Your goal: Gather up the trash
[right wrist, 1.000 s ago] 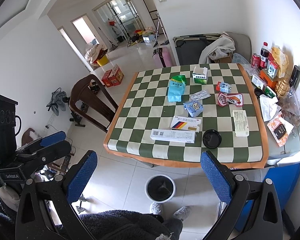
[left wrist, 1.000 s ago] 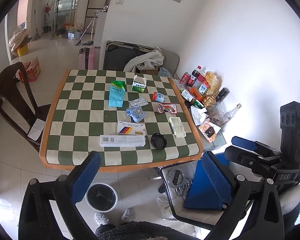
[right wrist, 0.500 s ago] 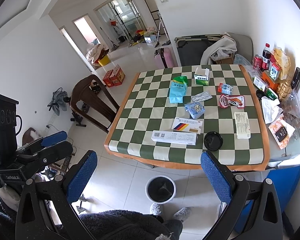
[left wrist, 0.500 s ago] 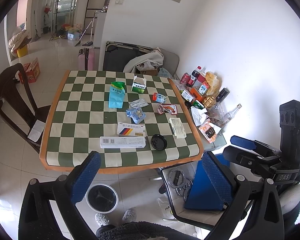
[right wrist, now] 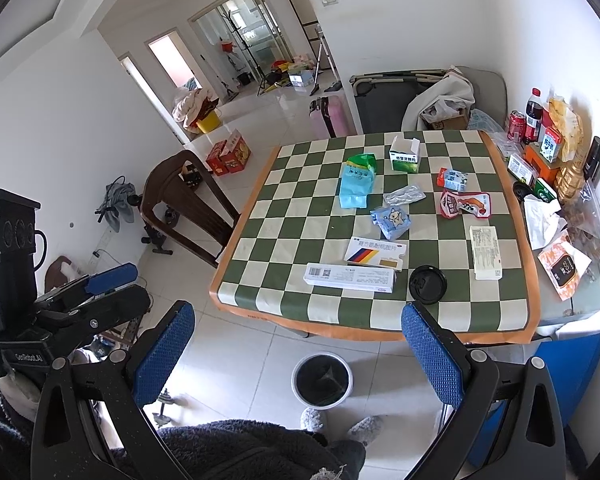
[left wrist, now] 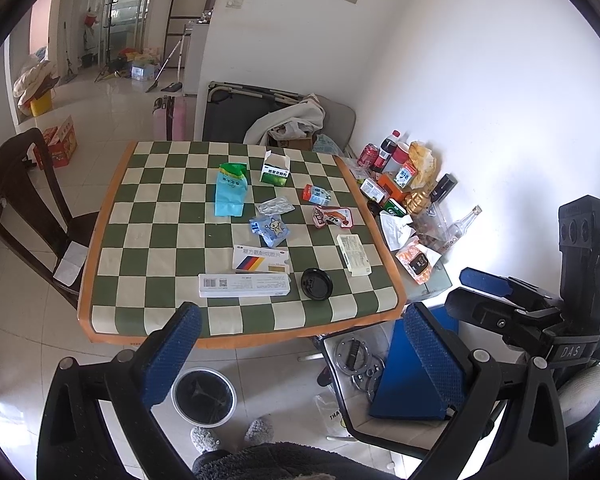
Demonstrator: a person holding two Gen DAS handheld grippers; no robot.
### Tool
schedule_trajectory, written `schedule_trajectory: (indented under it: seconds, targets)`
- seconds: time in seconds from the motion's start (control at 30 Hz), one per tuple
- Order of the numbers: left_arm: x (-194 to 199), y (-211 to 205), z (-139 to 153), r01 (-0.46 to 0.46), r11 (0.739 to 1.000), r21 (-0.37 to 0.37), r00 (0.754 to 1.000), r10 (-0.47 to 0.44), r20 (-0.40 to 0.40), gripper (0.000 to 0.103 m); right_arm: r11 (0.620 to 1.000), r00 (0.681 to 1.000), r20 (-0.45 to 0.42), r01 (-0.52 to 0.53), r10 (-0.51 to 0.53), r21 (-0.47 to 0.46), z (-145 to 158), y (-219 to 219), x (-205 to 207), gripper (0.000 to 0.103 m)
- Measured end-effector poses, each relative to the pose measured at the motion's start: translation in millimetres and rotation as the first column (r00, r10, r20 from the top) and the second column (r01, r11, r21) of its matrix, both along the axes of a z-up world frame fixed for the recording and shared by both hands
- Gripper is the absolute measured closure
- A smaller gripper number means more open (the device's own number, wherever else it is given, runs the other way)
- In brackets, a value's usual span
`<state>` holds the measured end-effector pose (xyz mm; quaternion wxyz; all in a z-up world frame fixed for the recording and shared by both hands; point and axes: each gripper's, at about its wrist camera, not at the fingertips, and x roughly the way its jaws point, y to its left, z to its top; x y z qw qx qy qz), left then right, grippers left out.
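Trash lies scattered on the green-checked table: a long white box, a black cup lid, a striped white box, a blue wrapper, a red wrapper and a light-blue bag. A round bin stands on the floor below the table's near edge. My left gripper and right gripper hover above the bin, short of the table. Both are open and hold nothing.
A dark wooden chair stands at the table's left side. Bottles, cans and snack packs crowd a side surface on the right by the wall. A blue box and metal rings sit low on the right. A person's slippered feet show beside the bin.
Both views have drifted only slightly. Nothing on the table has moved, and both grippers remain open and empty.
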<state>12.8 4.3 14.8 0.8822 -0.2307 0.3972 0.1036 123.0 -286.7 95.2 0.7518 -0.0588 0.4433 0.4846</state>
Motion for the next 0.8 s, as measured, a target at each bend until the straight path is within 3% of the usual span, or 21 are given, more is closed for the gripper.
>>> schedule_trajectory:
  seconds: [0.53, 0.63, 0.7, 0.8]
  targets:
    - [14, 5, -3, 0.008, 1.0, 0.001, 1.0, -0.008, -0.004, 0.0, 1.0, 1.0, -0.006, -0.002, 0.002, 0.0, 0, 7, -1, 0.0]
    - [29, 13, -14, -0.018, 0.998, 0.064, 0.999, 0.021, -0.041, 0.0, 1.0, 0.999, -0.019, 0.03, -0.03, 0.007, 0, 17, -1, 0.0]
    - [41, 19, -27, -0.052, 0.987, 0.15, 0.995, 0.065, -0.081, 0.0, 0.997, 0.997, -0.016, 0.078, -0.078, 0.001, -6, 19, 3, 0.0]
    - [64, 34, -60, -0.088, 0.965, 0.248, 0.98, 0.127, -0.15, 0.0, 0.979, 0.98, 0.004, 0.2, -0.2, -0.032, -20, 21, 11, 0.0]
